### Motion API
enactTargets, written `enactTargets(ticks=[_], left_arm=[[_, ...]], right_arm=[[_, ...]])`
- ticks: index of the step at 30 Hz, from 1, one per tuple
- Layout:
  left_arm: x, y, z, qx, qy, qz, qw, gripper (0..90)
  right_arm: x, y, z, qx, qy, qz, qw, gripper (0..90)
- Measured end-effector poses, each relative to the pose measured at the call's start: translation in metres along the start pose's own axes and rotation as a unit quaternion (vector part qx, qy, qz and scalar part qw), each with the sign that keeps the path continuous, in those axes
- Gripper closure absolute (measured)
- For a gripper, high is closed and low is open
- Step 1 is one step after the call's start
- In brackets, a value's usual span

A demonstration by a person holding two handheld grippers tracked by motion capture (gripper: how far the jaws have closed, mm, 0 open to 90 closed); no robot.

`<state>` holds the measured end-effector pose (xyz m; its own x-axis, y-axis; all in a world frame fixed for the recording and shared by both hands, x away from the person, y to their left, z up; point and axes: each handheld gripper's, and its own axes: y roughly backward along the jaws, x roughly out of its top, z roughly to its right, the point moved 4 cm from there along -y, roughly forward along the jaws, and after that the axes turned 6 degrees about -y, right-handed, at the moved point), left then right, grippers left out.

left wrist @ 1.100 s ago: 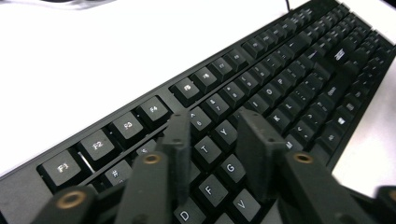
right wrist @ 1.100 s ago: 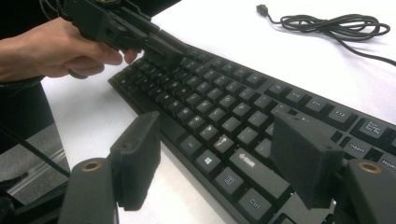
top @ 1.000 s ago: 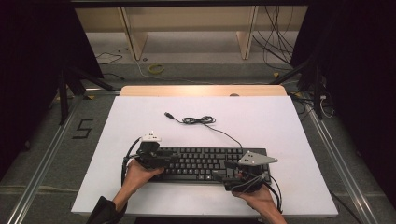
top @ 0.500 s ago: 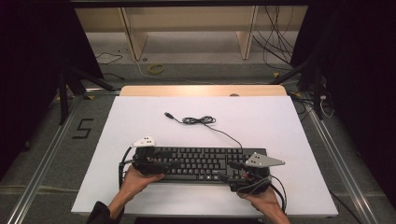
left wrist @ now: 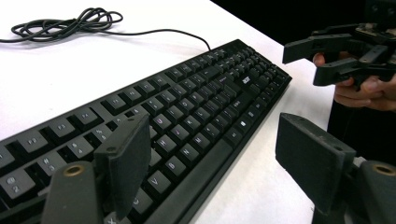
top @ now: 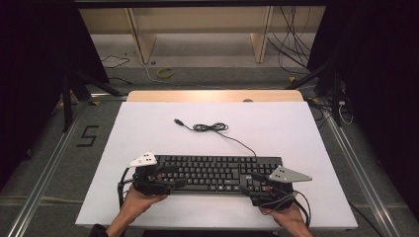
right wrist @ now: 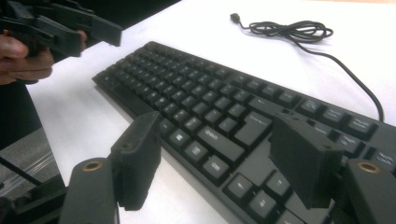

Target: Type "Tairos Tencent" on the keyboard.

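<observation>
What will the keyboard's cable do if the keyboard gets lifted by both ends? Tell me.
The keyboard looks rigid and flat, so it should probably lift level without sagging. Its thin cable lies loosely coiled on the white table, so it likely trails limp and drags its USB plug along. Both grippers sit open at the ends.

Black plastic keyboard [left wrist: 187, 116]: left end cut off at 7 o'clock, left gripper view. Key legends mostly too blurred to read. Person's forearms cut off at 6 o'clock, high view.

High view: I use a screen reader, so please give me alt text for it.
A black keyboard lies on a white table, with open tongs held over each end: left, right. Its loosely coiled cable lies unplugged behind it.
</observation>
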<state>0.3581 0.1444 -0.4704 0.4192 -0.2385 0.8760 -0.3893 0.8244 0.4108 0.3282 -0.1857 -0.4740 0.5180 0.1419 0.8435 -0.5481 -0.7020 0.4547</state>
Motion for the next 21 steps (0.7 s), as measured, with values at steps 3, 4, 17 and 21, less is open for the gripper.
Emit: enactTargets(ticks=[3,4,17,21], left_arm=[[-0.002,0.002,0.003,-0.001,0.003,0.004,1.0000,25.2],[-0.003,0.003,0.004,-0.002,0.001,0.004,1.0000,25.2],[-0.010,0.009,0.007,0.006,0.004,0.008,0.9999,24.4],[-0.009,0.010,0.005,0.007,0.004,0.010,0.9999,24.4]], right_arm=[[-0.003,0.004,0.002,-0.005,0.000,0.002,1.0000,34.6],[-0.003,0.005,0.003,-0.006,-0.001,0.004,1.0000,34.6],[-0.008,0.014,0.007,-0.012,-0.006,0.010,0.9999,33.9],[-0.007,0.014,0.007,-0.012,-0.005,0.013,0.9998,33.9]])
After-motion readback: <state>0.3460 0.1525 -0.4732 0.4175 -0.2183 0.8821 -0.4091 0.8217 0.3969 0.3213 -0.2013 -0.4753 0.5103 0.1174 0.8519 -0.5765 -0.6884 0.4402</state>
